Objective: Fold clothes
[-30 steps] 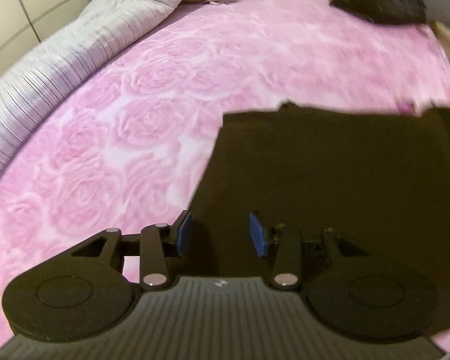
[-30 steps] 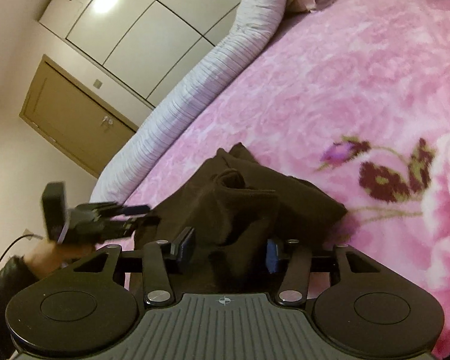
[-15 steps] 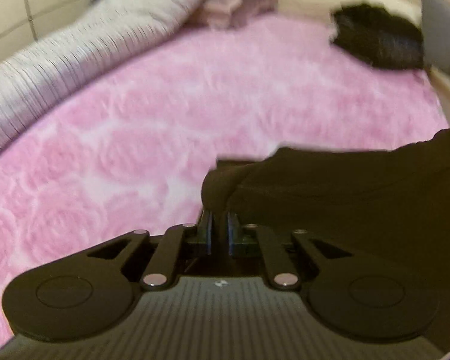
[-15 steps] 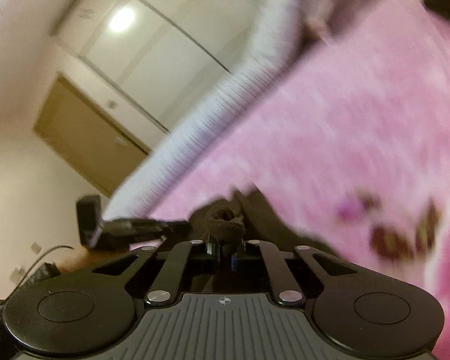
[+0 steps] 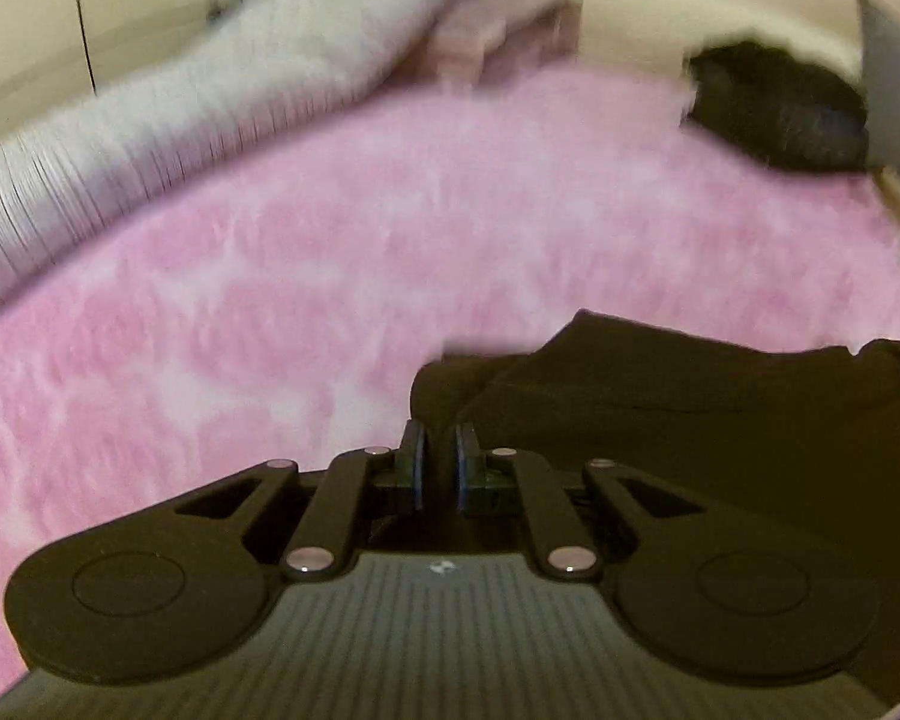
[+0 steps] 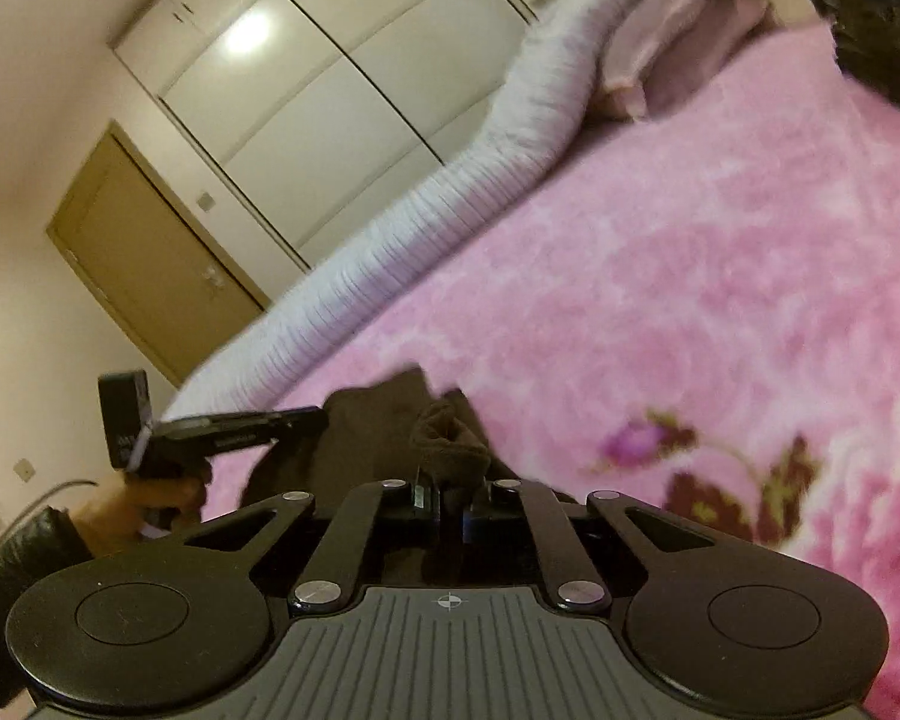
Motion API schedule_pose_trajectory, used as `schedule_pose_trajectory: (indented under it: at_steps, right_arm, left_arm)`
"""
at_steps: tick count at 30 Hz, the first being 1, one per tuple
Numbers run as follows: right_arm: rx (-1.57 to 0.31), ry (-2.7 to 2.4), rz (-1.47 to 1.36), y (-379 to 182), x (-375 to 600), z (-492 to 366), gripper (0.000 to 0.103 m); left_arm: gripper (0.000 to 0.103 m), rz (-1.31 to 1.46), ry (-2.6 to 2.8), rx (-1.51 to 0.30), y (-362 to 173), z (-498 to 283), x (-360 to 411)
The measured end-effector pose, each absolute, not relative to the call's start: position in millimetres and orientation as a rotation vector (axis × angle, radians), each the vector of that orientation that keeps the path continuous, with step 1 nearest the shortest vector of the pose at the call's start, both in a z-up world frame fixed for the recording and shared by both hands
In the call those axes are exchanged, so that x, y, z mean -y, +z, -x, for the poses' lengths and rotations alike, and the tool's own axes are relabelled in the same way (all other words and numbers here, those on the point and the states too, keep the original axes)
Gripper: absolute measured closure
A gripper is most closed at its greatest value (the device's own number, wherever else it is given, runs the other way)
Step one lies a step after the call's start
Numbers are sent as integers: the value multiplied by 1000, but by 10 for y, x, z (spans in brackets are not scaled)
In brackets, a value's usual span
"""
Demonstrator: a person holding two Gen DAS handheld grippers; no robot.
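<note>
Left wrist view: the left gripper (image 5: 438, 471) had its jaws drawn close together on a bunched edge of the dark brown garment (image 5: 690, 408). The pinched cloth rose as a small hump directly ahead of the pads. The main body of the garment extended from the jaws to their right side, with one raised corner ahead of them. To the left of the jaws only the pink floral blanket (image 5: 270, 300) was visible. A second dark pile (image 5: 774, 114) lay far ahead and to the right, well apart from the held cloth.

Right wrist view: the right gripper (image 6: 447, 507) was likewise clamped on the dark brown garment (image 6: 450, 444), a wad of which stood up just ahead of the pads. The remaining cloth lay ahead and to the left of the jaws, toward the left gripper (image 6: 294, 420), which met the cloth at its far side.

Progress assessment: both grips were established, and the garment was bunched and partly lifted, not flat or squared. A fold was judged to be in hand. How many folds the garment already held could not be determined. Laying the lifted portion down and flattening it remained.
</note>
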State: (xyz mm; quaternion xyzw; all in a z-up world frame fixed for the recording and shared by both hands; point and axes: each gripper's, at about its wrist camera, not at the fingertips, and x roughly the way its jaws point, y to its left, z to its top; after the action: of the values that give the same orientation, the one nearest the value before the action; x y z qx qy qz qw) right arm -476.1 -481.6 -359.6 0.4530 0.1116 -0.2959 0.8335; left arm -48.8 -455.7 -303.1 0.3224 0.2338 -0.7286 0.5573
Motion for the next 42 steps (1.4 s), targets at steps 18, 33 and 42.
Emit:
schedule_pose_trajectory:
  at_steps: [18, 33, 42]
  right_arm:
    - [-199, -732, -971, -3392, 4605, 5056, 82]
    - [-418, -596, -717, -3001, 4039, 4565, 75]
    - [-763, -319, -143, -2874, 2974, 3707, 50]
  left_arm:
    - [82, -657, -1588, -567, -2534, 127, 3602]
    - [72, -822, -1594, -458, -2704, 587, 2995]
    - [47, -1095, -1543, -73, -2829, 723, 2380]
